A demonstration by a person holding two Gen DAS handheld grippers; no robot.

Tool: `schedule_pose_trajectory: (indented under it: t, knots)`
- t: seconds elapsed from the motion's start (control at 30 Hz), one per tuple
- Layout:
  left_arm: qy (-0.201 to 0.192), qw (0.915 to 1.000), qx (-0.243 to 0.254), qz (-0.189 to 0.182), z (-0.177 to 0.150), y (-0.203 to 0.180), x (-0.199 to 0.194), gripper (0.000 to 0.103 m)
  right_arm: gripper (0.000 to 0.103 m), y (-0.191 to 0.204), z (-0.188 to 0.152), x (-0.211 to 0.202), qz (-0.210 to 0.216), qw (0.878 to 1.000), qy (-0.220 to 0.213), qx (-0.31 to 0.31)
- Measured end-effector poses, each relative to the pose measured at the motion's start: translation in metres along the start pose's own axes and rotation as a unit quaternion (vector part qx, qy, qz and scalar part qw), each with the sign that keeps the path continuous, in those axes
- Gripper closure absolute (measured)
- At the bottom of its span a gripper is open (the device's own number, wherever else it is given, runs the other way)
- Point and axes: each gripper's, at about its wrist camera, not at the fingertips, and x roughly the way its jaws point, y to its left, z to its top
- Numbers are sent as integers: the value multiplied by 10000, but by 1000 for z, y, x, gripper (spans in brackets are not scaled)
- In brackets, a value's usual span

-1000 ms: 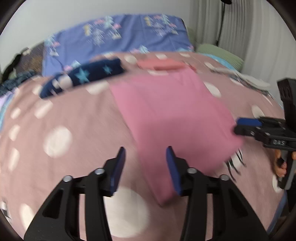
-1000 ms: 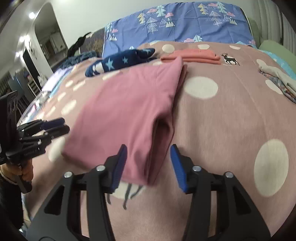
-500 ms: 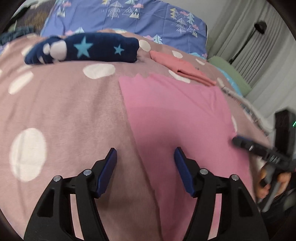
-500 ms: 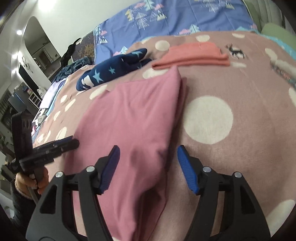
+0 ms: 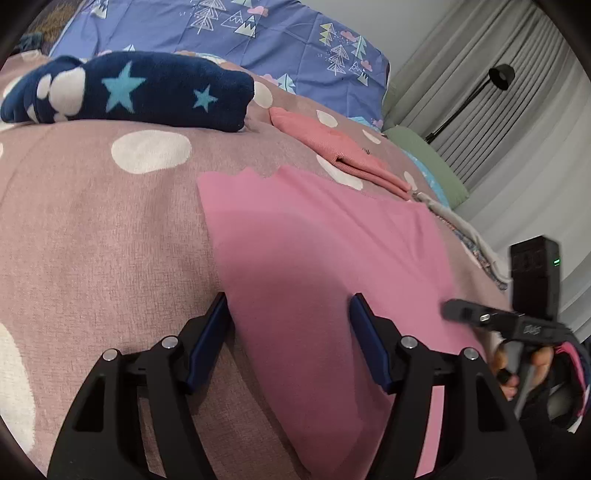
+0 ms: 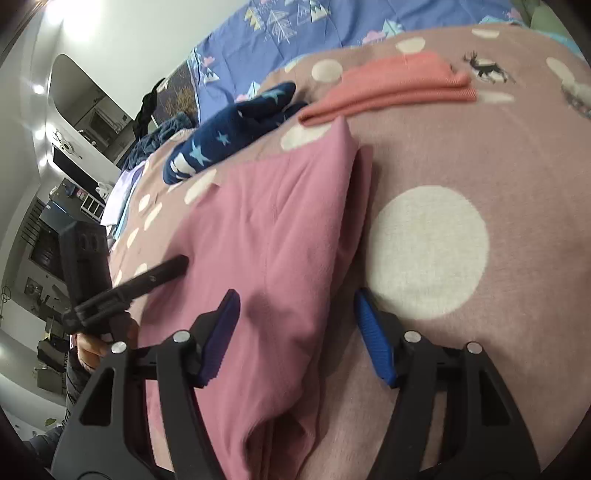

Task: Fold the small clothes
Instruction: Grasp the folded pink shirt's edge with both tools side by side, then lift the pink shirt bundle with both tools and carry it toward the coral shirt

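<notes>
A pink folded cloth (image 5: 314, 240) lies flat on the dotted mauve bedspread (image 5: 92, 221). My left gripper (image 5: 289, 299) is open and hangs low over the cloth's left edge, which runs between its jaws without the pads pressing on it. My right gripper (image 6: 296, 295) is also open, with the thick folded right edge of the pink cloth (image 6: 266, 221) between its jaws. Each gripper shows in the other's view: the right gripper (image 5: 458, 310) at the cloth's right side, the left gripper (image 6: 177, 264) at its left side, both held by hands.
A navy star-patterned garment (image 5: 147, 92) and a folded coral garment (image 5: 332, 147) lie beyond the pink cloth. A blue tree-print duvet (image 5: 240, 33) is at the bed's head. A green pillow (image 5: 428, 162), other clothes, curtains and a black lamp (image 5: 498, 77) are at the right.
Both grippers came in lower and closer over the pink cloth, and their jaws spread wider. The left view swung round, so the cloth now fills more of it.
</notes>
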Motion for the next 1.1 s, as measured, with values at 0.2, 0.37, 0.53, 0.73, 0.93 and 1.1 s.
schedule_pose_trajectory:
  t: [0.2,0.37,0.53,0.73,0.93,1.1]
  knots:
    - [117,9996,248,7,11,-8,11,37,36,0,24,20,81,9999,-1,-149]
    - [128,9994,325,49,22,-7,22,44,47,-1,37,36,7,9993,-161,-326]
    - [56,9999,119,-110,16,-1,13,53,56,-8,31,29,147,9992,-304,-216]
    - [223,9990,352,-187,4,-9,8,53,57,-7,17,20,288,9989,-225,-295]
    - [184,9985,511,52,5,-15,14,60,72,1,18,27,115,9982,-290,-503]
    - [-139,9862,1333,976,-5,-50,10,76,83,21,8,20,-362,9936,-584,-896]
